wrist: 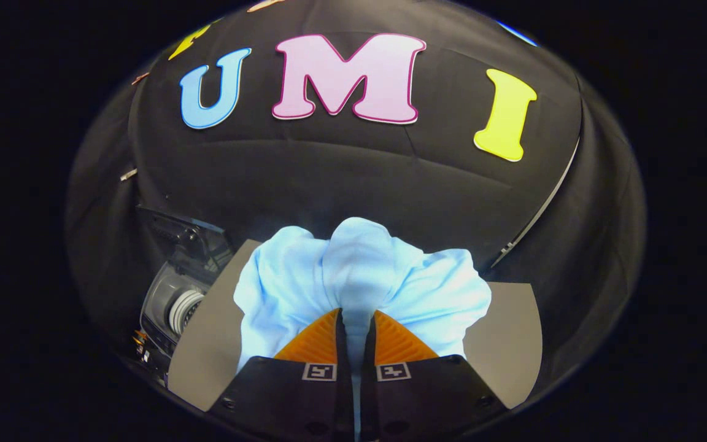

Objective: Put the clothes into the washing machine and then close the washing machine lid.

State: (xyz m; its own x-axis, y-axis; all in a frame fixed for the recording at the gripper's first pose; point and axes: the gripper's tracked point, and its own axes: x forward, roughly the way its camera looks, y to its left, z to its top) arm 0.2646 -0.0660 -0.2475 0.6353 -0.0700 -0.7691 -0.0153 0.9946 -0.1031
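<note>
The gripper is closed on a fold of the pale blue, soft cotton garment: both fingers press a narrow pinched ridge of cloth that runs straight forward between them. The rest of the garment spreads out just ahead of the fingers and bunches into rounded lobes to either side, lying over the flat grey desk. Whether the cloth is already lifted clear of the desk or only gathered up on it is hard to tell from this low angle.

Taking the garment as the landmark, the grey plastic washing machine sits to its left, past the edge of the desk and a little lower, with a pale ribbed round part facing the garment and a dark panel, probably its raised lid, standing above it. So the machine lies off to the left of the gripper's forward axis, not ahead of it.

I judge the task to be at its first stage: clothing grasped, not yet in the machine. The coming move calls for a swing leftward with the grip maintained.
</note>
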